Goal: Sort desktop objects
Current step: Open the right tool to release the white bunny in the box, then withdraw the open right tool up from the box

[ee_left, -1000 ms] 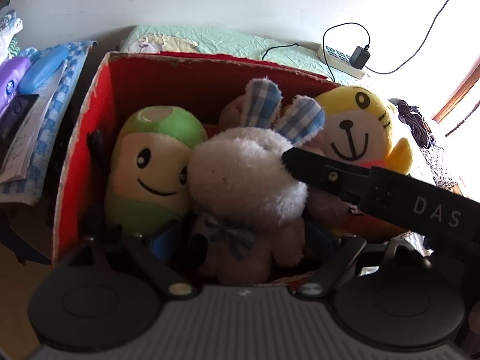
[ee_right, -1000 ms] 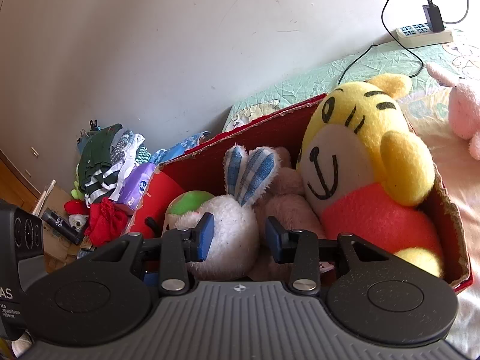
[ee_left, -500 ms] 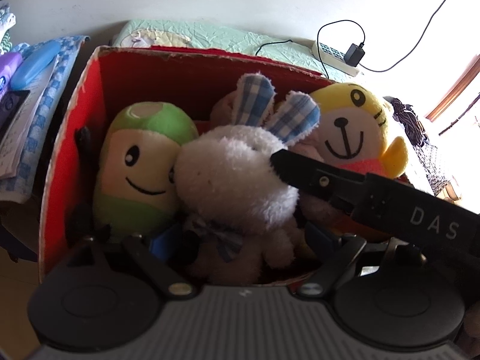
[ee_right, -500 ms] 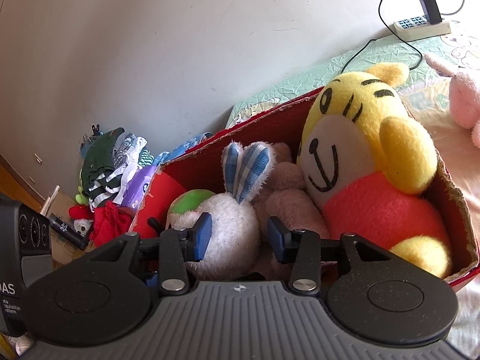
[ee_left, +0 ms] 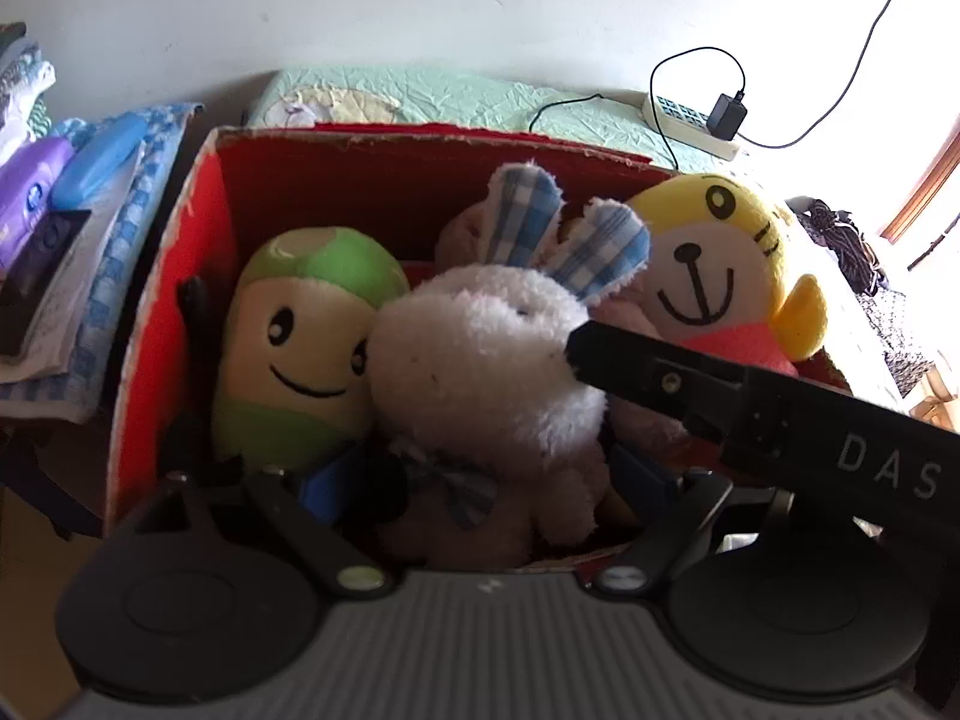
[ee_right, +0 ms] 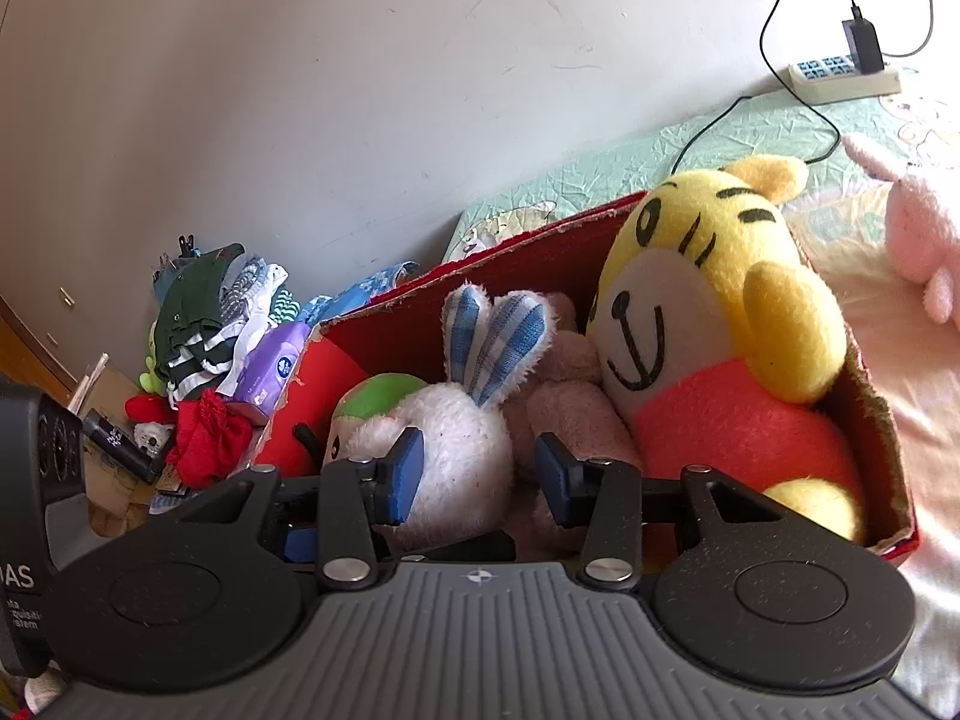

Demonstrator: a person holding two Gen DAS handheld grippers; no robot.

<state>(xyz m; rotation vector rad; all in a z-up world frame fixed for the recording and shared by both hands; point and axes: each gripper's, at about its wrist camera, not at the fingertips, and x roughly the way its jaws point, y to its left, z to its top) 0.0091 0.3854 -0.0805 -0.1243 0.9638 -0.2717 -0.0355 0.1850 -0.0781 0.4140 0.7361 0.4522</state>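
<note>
Red cardboard box (ee_left: 180,312) is packed: white rabbit plush (ee_left: 480,372) sits centre, between green plush (ee_left: 300,348) and yellow tiger plush (ee_right: 714,324). Both grippers, left gripper (ee_left: 480,480) and right gripper (ee_right: 474,468), stand released around the rabbit. Risk: withdrawing fingers snag fur, dragging it out.

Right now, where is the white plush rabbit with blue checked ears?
The white plush rabbit sits inside the red cardboard box, between the green plush toy and the yellow tiger plush.

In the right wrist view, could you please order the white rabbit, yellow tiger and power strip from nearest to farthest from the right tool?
1. white rabbit, at the right tool
2. yellow tiger, right side of box
3. power strip, far by the wall
</note>
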